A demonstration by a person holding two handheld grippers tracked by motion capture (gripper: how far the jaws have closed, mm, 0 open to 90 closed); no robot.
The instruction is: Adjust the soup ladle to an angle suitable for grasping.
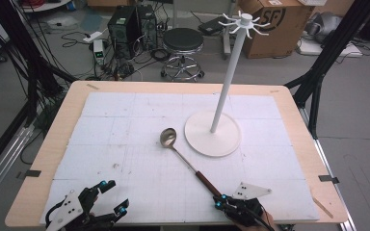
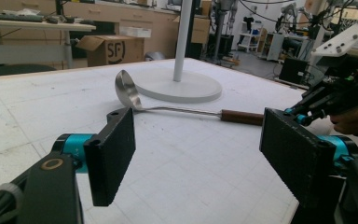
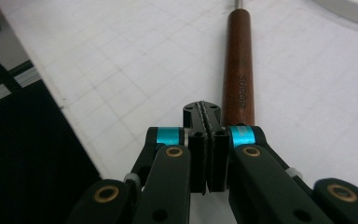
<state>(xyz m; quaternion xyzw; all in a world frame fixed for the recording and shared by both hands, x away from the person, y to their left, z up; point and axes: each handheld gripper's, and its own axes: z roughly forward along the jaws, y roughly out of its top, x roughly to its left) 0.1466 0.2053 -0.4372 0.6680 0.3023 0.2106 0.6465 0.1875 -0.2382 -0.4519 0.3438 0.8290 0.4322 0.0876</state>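
Note:
A steel ladle (image 1: 188,161) with a brown wooden handle lies slantwise on the white mat, bowl (image 2: 126,91) toward the stand. My right gripper (image 1: 219,201) sits at the handle's near end, its jaws shut together with nothing between them. In the right gripper view the shut tips (image 3: 206,112) lie just left of the wooden handle (image 3: 239,60), whose end is hidden behind the right jaw. My left gripper (image 1: 115,196) rests low at the front left, jaws wide open and empty (image 2: 200,149), facing the ladle.
A white hook stand (image 1: 226,82) rises from a round base (image 1: 200,139) at the mat's middle right, just beyond the ladle's bowl. The table's front edge runs right behind both grippers. A stool, boxes and cables stand on the floor beyond.

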